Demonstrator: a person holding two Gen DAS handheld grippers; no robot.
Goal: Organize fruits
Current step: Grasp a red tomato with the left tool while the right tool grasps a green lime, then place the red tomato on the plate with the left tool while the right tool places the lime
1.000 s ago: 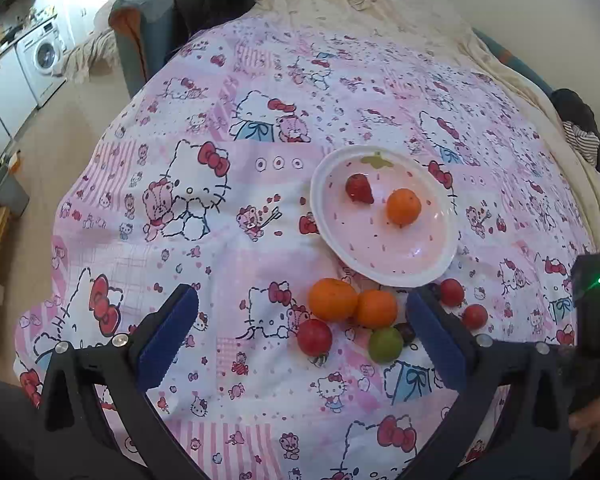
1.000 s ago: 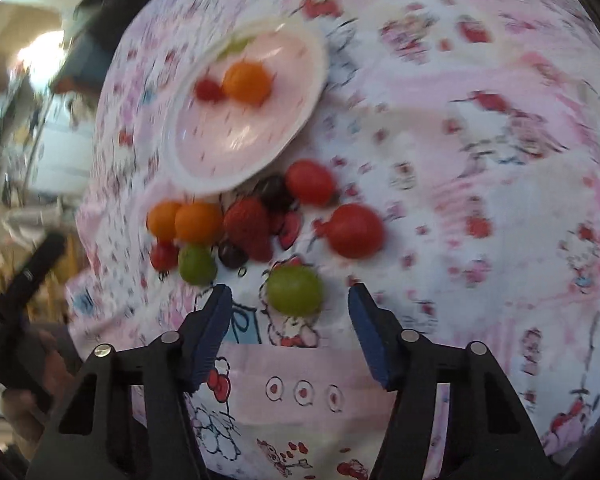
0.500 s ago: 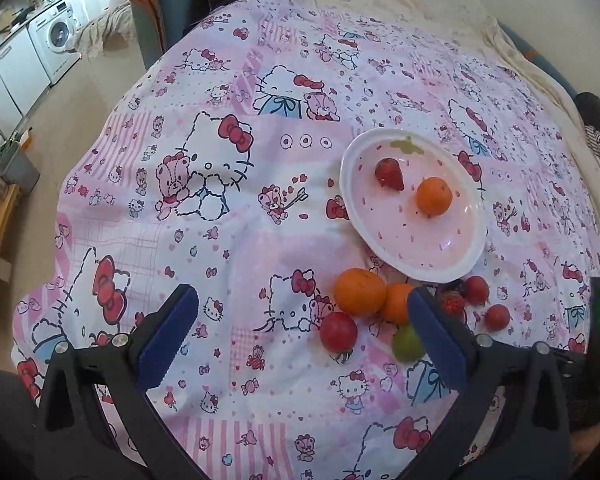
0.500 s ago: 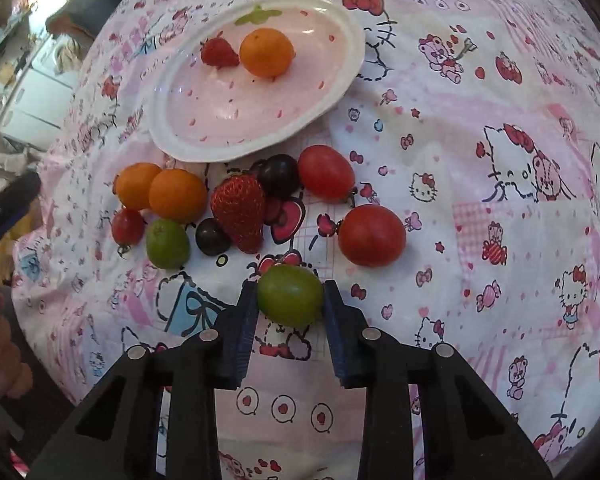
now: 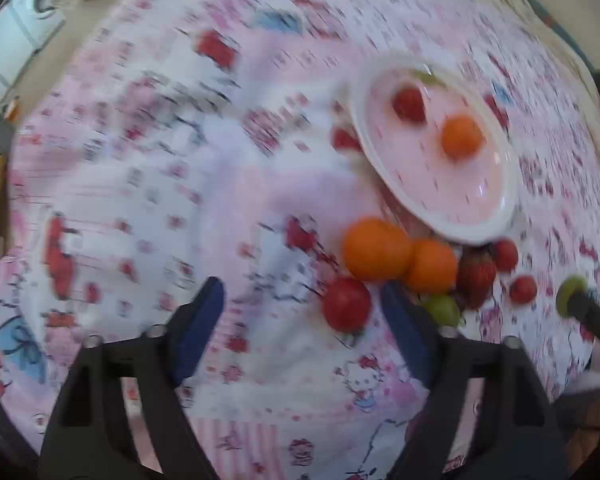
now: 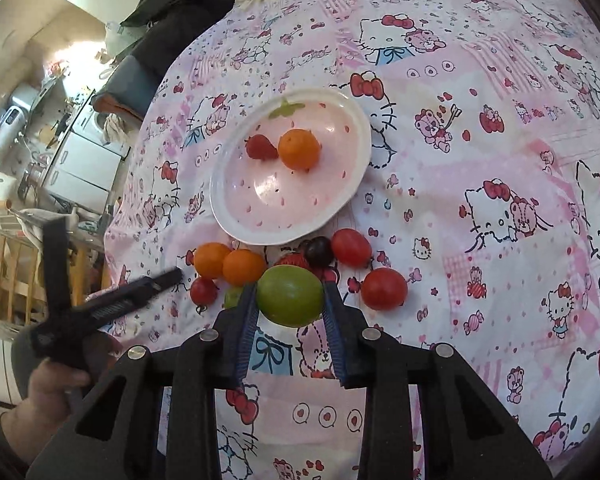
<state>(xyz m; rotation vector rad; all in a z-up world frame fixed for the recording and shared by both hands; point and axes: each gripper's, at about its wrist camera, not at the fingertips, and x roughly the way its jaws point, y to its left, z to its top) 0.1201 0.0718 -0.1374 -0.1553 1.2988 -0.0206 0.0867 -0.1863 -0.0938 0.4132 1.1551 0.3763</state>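
Cartoon-print bedspread [image 6: 480,128], fruit heaped beside a pink plate [image 6: 236,216].
Right gripper [image 6: 290,300] pinches a green fruit [image 6: 290,294] across its middle: smooth, light, probably bruisable; left gripper [image 5: 300,312] is closing, nothing between.

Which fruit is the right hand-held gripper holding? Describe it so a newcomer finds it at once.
Start at the pink plate on the cartoon cloth, then drop to the fruit cluster below it. The right hand-held gripper clamps a green fruit, far larger than the small green one beside it.
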